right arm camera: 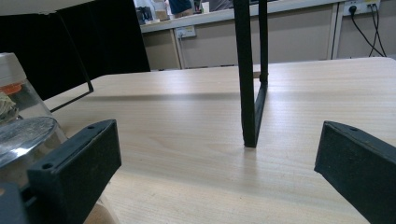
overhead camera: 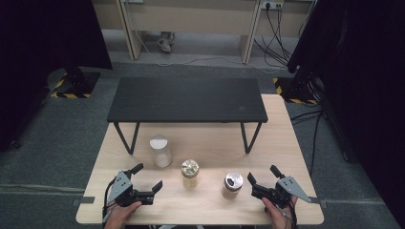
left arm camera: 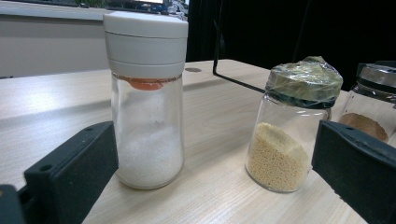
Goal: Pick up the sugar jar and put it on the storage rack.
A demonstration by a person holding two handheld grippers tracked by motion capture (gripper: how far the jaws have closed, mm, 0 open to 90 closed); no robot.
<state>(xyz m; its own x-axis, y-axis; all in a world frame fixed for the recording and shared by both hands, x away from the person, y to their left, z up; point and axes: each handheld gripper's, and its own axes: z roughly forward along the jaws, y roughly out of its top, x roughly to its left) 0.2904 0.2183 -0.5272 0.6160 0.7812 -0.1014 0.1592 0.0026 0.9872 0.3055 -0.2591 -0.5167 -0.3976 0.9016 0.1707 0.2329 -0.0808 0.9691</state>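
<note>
Three jars stand in a row on the wooden table (overhead camera: 282, 143). A white-lidded jar (overhead camera: 160, 151) (left arm camera: 145, 98) holds white grains. A gold-topped jar (overhead camera: 190, 173) (left arm camera: 292, 126) holds yellow grains. A silver-lidded jar (overhead camera: 232, 185) (left arm camera: 370, 102) (right arm camera: 25, 140) holds brown powder. My left gripper (overhead camera: 147, 177) (left arm camera: 210, 177) rests open at the table's front left, aimed at the white-lidded jar, nothing between its jaws. Just right of the silver-lidded jar, my right gripper (overhead camera: 263, 175) (right arm camera: 215, 177) is open and empty.
A black shelf (overhead camera: 187, 99) on thin metal legs stands over the far half of the table; one leg (right arm camera: 250, 74) rises straight ahead in the right gripper view. Bare wood lies between the jars and the shelf legs. Cables (overhead camera: 279, 28) trail on the floor beyond.
</note>
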